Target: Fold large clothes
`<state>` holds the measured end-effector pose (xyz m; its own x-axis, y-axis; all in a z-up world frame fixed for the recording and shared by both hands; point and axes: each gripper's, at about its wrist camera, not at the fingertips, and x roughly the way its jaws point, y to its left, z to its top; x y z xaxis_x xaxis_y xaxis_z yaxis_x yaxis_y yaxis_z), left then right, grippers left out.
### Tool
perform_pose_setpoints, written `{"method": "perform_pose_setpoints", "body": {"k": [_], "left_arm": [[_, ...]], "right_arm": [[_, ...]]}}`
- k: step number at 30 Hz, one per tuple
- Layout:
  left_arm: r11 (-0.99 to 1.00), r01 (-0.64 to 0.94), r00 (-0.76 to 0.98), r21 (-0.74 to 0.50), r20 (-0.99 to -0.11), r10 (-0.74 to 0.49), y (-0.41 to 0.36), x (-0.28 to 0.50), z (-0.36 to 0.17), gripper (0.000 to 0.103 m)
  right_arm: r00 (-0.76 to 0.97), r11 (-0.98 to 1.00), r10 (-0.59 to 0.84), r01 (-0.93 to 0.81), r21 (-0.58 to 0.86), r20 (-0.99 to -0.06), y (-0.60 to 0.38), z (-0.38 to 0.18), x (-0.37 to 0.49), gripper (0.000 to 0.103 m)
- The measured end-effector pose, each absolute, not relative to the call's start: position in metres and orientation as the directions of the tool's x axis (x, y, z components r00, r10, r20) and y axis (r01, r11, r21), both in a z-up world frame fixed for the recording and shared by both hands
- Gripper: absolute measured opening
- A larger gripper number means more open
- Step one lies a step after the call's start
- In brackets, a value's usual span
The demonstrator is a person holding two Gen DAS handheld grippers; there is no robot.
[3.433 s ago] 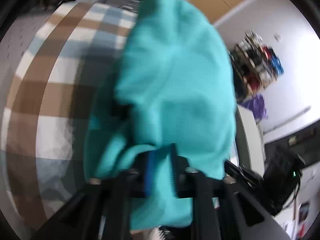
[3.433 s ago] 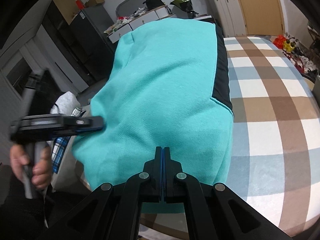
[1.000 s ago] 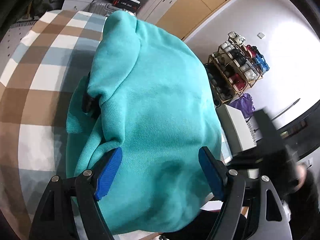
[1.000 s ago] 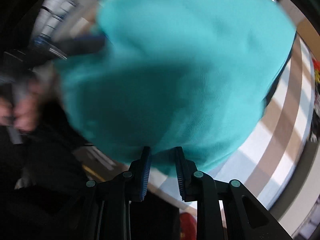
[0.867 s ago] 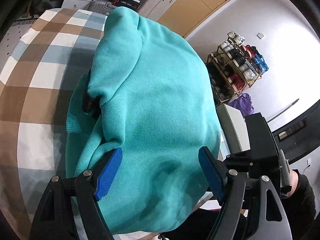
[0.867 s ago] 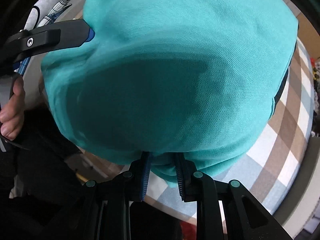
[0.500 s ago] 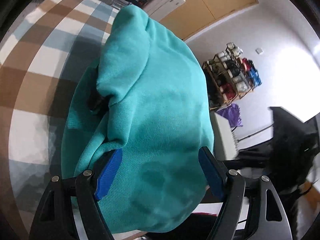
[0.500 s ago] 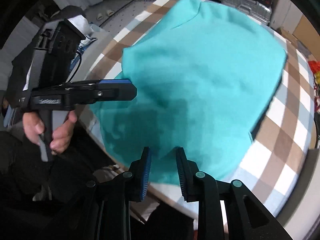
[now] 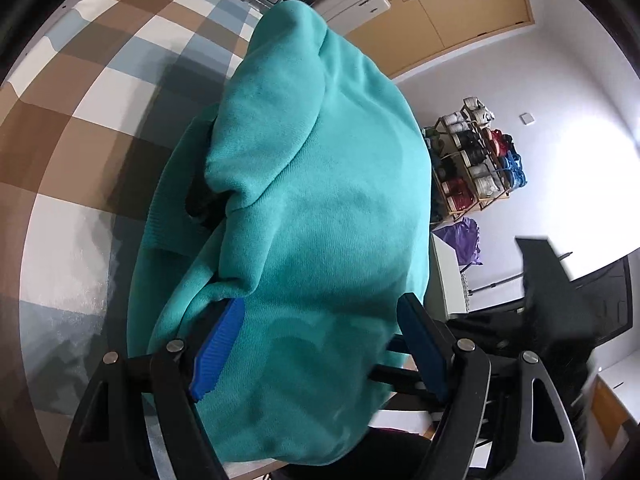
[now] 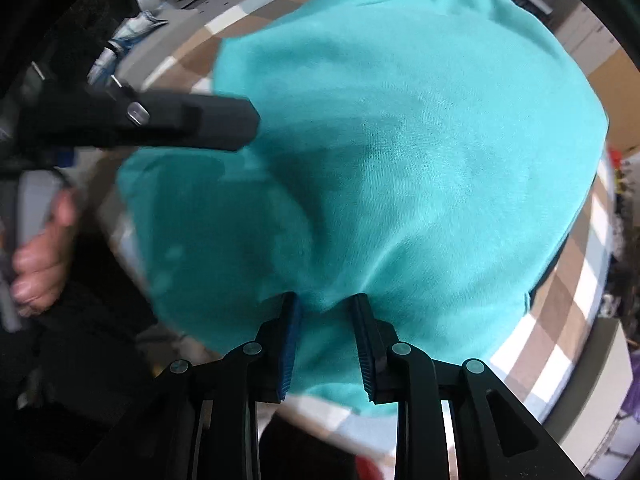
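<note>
1. Right up close, the right gripper (image 10: 326,344) points down at the near hem of the teal sweatshirt (image 10: 400,140). Its jaws stand a little apart with cloth lying in the gap, but the blue pads do not look pressed onto it, so I read this as let go, not a grasp.

2. Beside it, the left gripper (image 9: 316,352) sits low over the same near edge with its jaws spread wide. The fabric passes beneath and between the fingers, and nothing is pinched. From the other camera it shows as a dark bar (image 10: 140,120) over the sweatshirt's left side, carried by the person's hand (image 10: 40,256).

3. With both tools free of the cloth, I would judge a fold has just been laid down and the hands are placed to choose the next hold.

4. A little further out, the sweatshirt lies in a bulky mound at the near edge of the checked bedspread (image 9: 80,92), close to where the person stands, which keeps it within reach.

5. On its left side a thick flap (image 9: 264,128) is doubled over the body, with a dark pocket of shadow under it. That side looks tucked inward to narrow the garment.

6. Along the right side a dark trim (image 10: 560,256) peeks from beneath, suggesting layers stacked on one another. The bundle is still lumpy and could do with smoothing.

7. Farthest off, a rack of shoes (image 9: 472,164) stands against the white wall, well apart from the bed.
</note>
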<state>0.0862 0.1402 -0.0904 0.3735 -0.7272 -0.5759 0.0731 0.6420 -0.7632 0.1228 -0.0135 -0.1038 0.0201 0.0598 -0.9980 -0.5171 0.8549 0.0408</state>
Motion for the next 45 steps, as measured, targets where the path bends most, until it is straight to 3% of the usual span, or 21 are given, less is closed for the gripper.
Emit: {"method": "perform_pose_setpoints", "body": {"k": [3,8,11,17,23,27,31,33,40,45], "left_arm": [[0.633,0.060,0.371,-0.772,-0.571,-0.732,0.144,0.085,-0.092,0.074],[0.548,-0.015,0.364,-0.836,-0.515,-0.776,0.161,0.086,-0.100,0.074],[0.534,-0.024,0.362,-0.845,-0.505,-0.783,0.162,0.086,-0.102,0.074],[0.538,-0.062,0.352,-0.841,-0.523,-0.776,0.168,0.087,-0.110,0.074],[0.574,-0.052,0.350,-0.817,-0.553,-0.756,0.160,0.090,-0.107,0.074],[0.586,-0.020,0.336,-0.810,-0.558,-0.759,0.149,0.091,-0.106,0.074],[0.694,0.063,0.322,-0.717,-0.644,-0.694,0.131,0.085,-0.100,0.074],[0.798,0.183,0.307,-0.575,-0.738,-0.602,0.109,0.072,-0.089,0.074],[0.909,0.324,0.349,-0.261,-0.860,-0.371,0.063,0.060,-0.104,0.074],[0.917,0.313,0.349,-0.247,-0.868,-0.353,0.056,0.072,-0.115,0.077]], "right_arm": [[-0.045,0.872,0.065,-0.483,0.079,-0.997,-0.021,-0.075,0.140,0.024],[0.146,0.898,0.203,-0.421,0.125,-0.968,-0.011,-0.011,0.198,0.028],[0.151,0.889,0.179,-0.449,0.094,-0.972,0.018,-0.025,0.236,0.028],[-0.046,0.874,0.027,-0.485,0.046,-0.999,0.034,-0.128,0.277,0.025],[-0.047,0.863,-0.022,-0.505,0.005,-0.999,0.046,-0.127,0.273,0.023],[-0.026,0.803,0.126,-0.585,0.117,-0.992,0.023,-0.088,0.255,0.026],[0.032,0.826,0.267,-0.523,0.211,-0.963,-0.046,-0.042,0.245,0.035],[0.004,0.869,0.288,-0.422,0.259,-0.958,-0.082,-0.038,0.240,0.035],[0.011,0.886,0.162,-0.442,0.140,-0.987,-0.084,-0.079,0.235,0.035],[0.072,0.880,0.229,-0.442,0.175,-0.971,-0.090,-0.093,0.235,0.035]]}}
